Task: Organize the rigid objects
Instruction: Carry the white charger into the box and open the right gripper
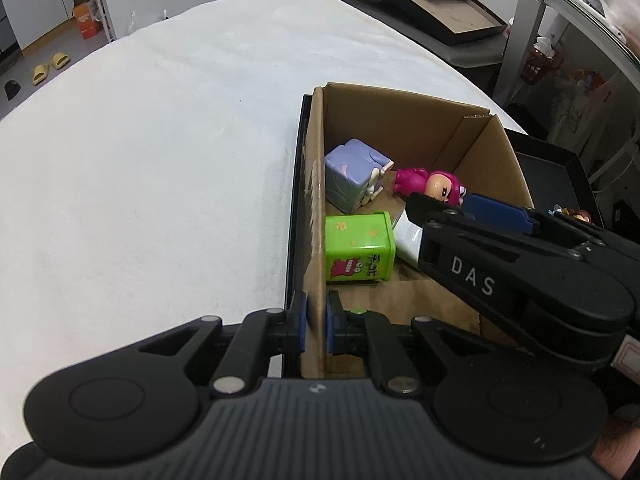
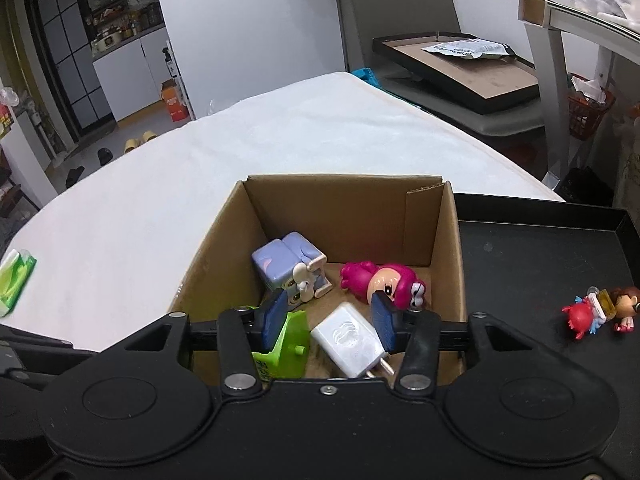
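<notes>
An open cardboard box (image 1: 404, 120) (image 2: 344, 216) stands on a black tray (image 2: 540, 264). My left gripper (image 1: 316, 326) is shut on the box's left wall near its front corner. Inside the box lie a green tin (image 1: 360, 248) (image 2: 288, 344), a lilac cube toy (image 1: 352, 172) (image 2: 280, 264), a pink figure (image 1: 428, 184) (image 2: 376, 280) and a white charger (image 1: 408, 236) (image 2: 348, 336). My right gripper (image 2: 328, 318) (image 1: 452, 210) reaches into the box, open. The charger rests on the box floor between its blue pads, and the left pad is clear of it.
Small figurines (image 2: 600, 312) lie on the tray to the right of the box. A white cloth covers the table (image 1: 160, 160). A green tissue pack (image 2: 16, 280) sits at the far left. Behind the table stands a chair with a flat carton (image 2: 460, 76).
</notes>
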{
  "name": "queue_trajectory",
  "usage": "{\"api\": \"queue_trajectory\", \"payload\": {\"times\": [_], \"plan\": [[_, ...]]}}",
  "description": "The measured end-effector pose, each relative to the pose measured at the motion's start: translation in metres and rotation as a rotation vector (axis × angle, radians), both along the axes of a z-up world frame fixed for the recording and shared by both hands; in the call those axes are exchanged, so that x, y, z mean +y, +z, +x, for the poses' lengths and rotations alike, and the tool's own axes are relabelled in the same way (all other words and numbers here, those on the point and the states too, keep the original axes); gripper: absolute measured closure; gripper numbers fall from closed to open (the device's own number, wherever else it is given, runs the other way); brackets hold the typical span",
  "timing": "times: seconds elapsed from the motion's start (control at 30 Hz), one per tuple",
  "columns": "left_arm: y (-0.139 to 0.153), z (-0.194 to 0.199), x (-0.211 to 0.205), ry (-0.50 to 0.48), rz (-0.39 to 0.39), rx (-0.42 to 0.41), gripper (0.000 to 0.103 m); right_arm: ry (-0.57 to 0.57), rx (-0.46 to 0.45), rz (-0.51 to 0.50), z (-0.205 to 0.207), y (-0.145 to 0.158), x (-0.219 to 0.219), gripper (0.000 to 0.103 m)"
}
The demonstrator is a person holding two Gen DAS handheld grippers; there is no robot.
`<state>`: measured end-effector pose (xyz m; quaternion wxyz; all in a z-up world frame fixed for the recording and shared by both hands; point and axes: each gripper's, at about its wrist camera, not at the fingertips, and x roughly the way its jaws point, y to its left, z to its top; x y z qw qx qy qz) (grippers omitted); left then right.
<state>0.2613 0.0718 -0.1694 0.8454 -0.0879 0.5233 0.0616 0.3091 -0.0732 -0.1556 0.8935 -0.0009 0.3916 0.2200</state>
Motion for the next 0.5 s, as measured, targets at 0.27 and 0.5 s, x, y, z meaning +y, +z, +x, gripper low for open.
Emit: {"api": "queue_trajectory", "payload": {"times": [0.27, 0.5], "plan": [[0.010, -0.002, -0.013, -0.034, 0.076, -0.003, 0.092, -0.014, -0.037, 0.035, -0.005, 0.013, -0.006, 0.055], [0.011, 0.005, -0.019, -0.032, 0.121, 0.007, 0.089, -0.086, -0.058, 0.059, 0.000, 0.022, -0.023, 0.055]]}}
